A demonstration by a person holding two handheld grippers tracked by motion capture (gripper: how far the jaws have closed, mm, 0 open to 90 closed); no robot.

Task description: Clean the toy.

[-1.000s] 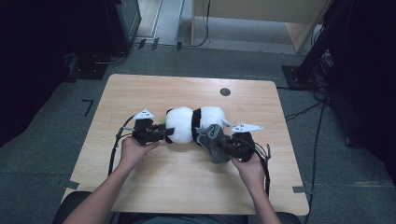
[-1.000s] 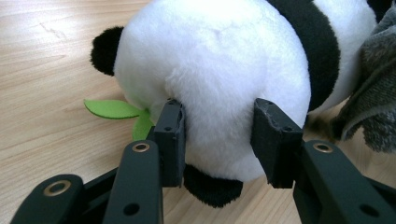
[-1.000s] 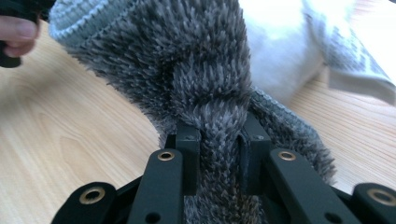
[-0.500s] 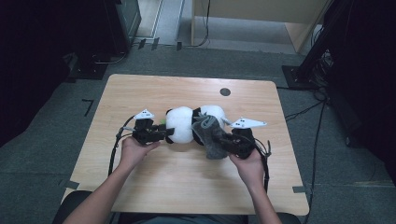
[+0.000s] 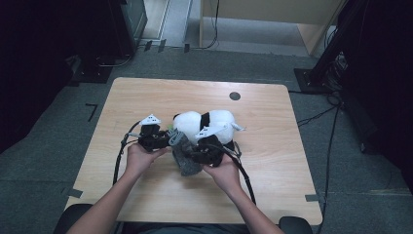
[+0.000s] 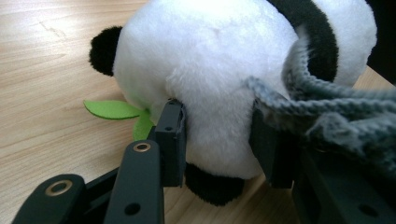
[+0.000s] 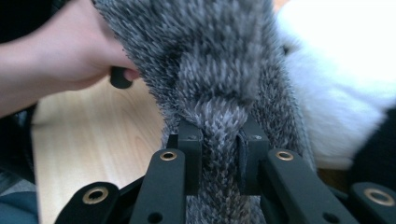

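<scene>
Left gripper (image 6: 217, 140) clamped on plush panda (image 6: 224, 60); right gripper (image 7: 219, 161) pinching grey knitted cloth (image 7: 210, 70).

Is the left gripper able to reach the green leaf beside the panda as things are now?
Probably not at once. The left gripper is clamped on the panda toy, so it is occupied. The green leaf lies close beside its jaw on the table, unobstructed, so releasing first would likely allow it.
</scene>
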